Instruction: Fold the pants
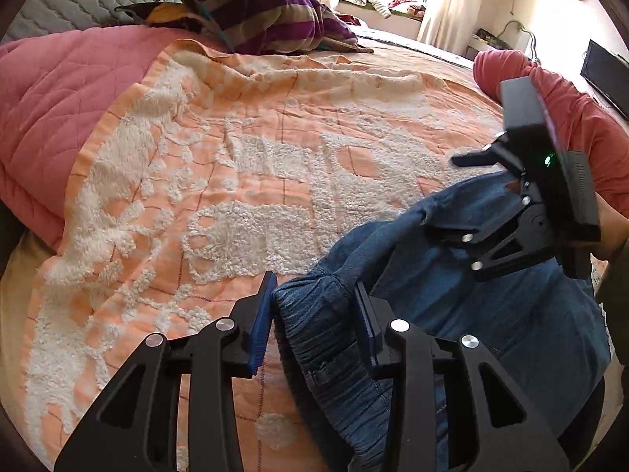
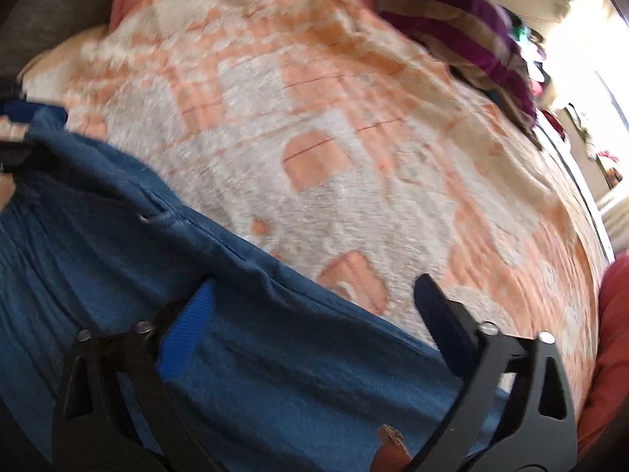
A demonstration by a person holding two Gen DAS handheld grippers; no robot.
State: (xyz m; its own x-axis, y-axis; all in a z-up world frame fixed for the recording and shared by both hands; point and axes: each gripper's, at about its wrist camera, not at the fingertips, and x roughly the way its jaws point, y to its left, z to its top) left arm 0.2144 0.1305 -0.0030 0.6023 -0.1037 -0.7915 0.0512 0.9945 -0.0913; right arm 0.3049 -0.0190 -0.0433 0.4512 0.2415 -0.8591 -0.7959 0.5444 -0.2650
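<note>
The left gripper (image 1: 312, 316) is pinching the pants (image 1: 491, 295) at their gathered waistband; the right gripper (image 2: 314, 306) is hanging spread over soft, floppy denim on the bedspread (image 1: 236, 137).

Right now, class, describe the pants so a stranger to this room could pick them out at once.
Start from the wide bed spread with the orange blanket patterned in fluffy white. At its near edge lies a crumpled heap of blue denim, the pants, their gathered waistband between the left gripper's fingers. They are the only blue cloth here, unlike the purple-striped pillow at the far side.
</note>
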